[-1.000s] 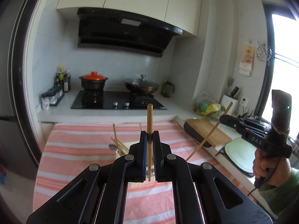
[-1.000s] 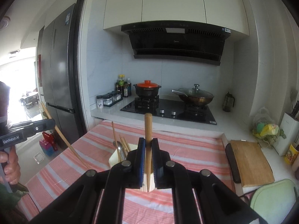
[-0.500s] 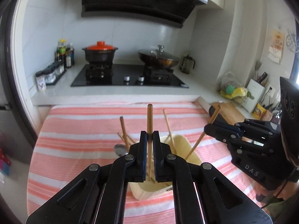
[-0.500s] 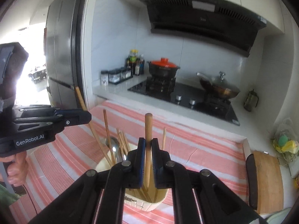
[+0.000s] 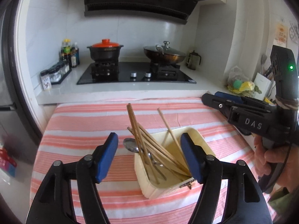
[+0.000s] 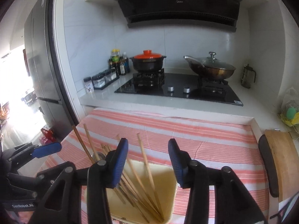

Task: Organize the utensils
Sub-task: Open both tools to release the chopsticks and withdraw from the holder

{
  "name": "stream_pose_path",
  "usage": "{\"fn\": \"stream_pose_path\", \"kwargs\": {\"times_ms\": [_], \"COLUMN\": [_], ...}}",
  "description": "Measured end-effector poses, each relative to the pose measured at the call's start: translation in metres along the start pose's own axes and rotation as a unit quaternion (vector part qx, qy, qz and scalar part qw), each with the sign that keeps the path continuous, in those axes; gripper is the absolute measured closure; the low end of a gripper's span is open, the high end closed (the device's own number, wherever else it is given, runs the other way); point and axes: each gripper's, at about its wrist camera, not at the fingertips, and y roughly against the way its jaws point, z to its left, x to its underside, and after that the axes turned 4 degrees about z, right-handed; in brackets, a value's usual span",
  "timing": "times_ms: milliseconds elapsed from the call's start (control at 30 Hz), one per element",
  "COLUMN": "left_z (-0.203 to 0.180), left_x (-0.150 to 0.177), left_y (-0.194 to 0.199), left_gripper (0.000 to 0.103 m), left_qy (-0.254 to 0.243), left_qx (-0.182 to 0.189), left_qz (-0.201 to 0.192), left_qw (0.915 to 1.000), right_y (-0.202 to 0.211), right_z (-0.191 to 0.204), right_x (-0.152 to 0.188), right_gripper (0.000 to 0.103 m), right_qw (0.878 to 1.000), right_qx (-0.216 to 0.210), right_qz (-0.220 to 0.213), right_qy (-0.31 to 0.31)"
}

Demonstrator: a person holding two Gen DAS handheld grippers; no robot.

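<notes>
Chopsticks (image 5: 142,140) stand loose in the cream holder (image 5: 198,140), no longer pinched by either tool. The left gripper (image 5: 149,156) has just been opening; its jaws stand wide apart with nothing pressed between the blue pads, straddling the holder's near edge so a stick can fall inside. The right gripper (image 6: 148,162) has likewise just been opening, its jaws released directly above the holder's mouth, the sticks below and between them untouched. The chopsticks lean fanned against the walls, tips down in one corner, beside a metal spoon (image 5: 130,145). The holder sits on the striped cloth (image 5: 84,130) covering the counter, short of the stove (image 5: 136,74).
</notes>
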Motion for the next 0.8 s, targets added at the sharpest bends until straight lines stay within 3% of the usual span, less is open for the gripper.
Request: {"fn": "stream_pose_path", "kwargs": {"times_ms": [100,167,267,367,433,567,667,800], "left_z": [-0.013,-0.026,-0.045,-0.059,-0.065,-0.076,-0.081,-0.083], "left_x": [0.018,0.033,0.057,0.080,0.097,0.123,0.138,0.152], "left_y": [0.045,0.073,0.104,0.130,0.146,0.166,0.176,0.186], "left_gripper": [0.001,0.001,0.000,0.000,0.000,0.001,0.001,0.001], "left_qy": [-0.020,-0.041,-0.052,-0.038,-0.017,-0.001,0.002,0.011], "left_qx": [-0.048,-0.088,-0.129,-0.130,-0.124,-0.136,-0.153,-0.152], "left_qz": [-0.048,-0.077,-0.082,-0.074,-0.067,-0.047,-0.037,-0.020], "left_qw": [0.9975,0.9923,0.9868,0.9881,0.9899,0.9896,0.9875,0.9881], "right_y": [0.041,0.072,0.115,0.153,0.176,0.214,0.234,0.247], "right_z": [-0.005,-0.006,-0.002,0.007,0.016,0.037,0.049,0.056], "right_x": [0.008,0.021,0.047,0.077,0.099,0.140,0.168,0.193], "right_gripper": [0.048,0.044,0.038,0.034,0.017,0.014,0.001,0.000], "right_qw": [0.999,0.999,0.998,0.996,0.996,0.994,0.995,0.995], "right_qx": [0.011,0.014,0.024,0.033,0.037,0.046,0.047,0.048], "right_qz": [-0.030,-0.046,-0.063,-0.080,-0.087,-0.099,-0.093,-0.081], "right_qy": [-0.006,-0.008,0.000,0.004,0.007,0.008,0.003,-0.013]}}
